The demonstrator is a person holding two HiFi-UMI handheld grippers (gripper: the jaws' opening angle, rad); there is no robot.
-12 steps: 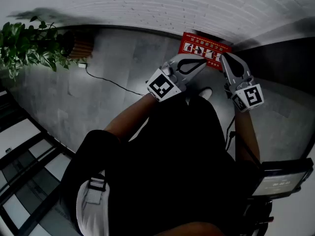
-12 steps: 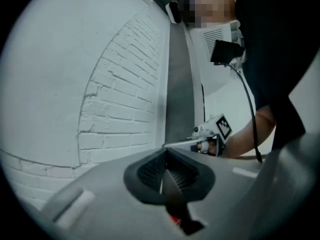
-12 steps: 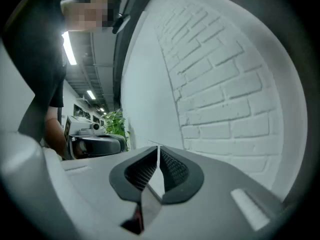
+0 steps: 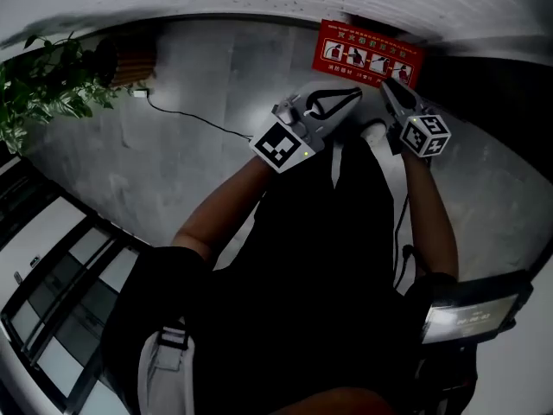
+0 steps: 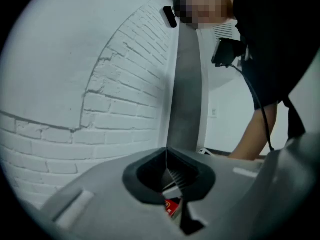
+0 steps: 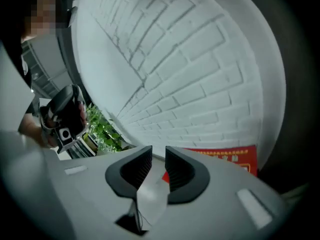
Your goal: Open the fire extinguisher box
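The red fire extinguisher box stands on the floor against the white brick wall, with white pictograms on its front. In the head view both grippers are held just short of it. My left gripper points at the box's lower left, and its jaws meet at the tips with nothing between them. My right gripper is at the box's lower right edge. In the right gripper view its gripper shows a narrow gap between the ribbed pads, nothing in it, and the red box just beyond.
A potted plant stands at the far left, and a black cable runs across the grey floor. The white brick wall backs the box, with a dark panel to its right. A lit screen hangs at the person's right hip.
Both grippers have moved closer to the red box, the right one up to its lower edge. The head view has swung, so the box now sits higher and squarer.
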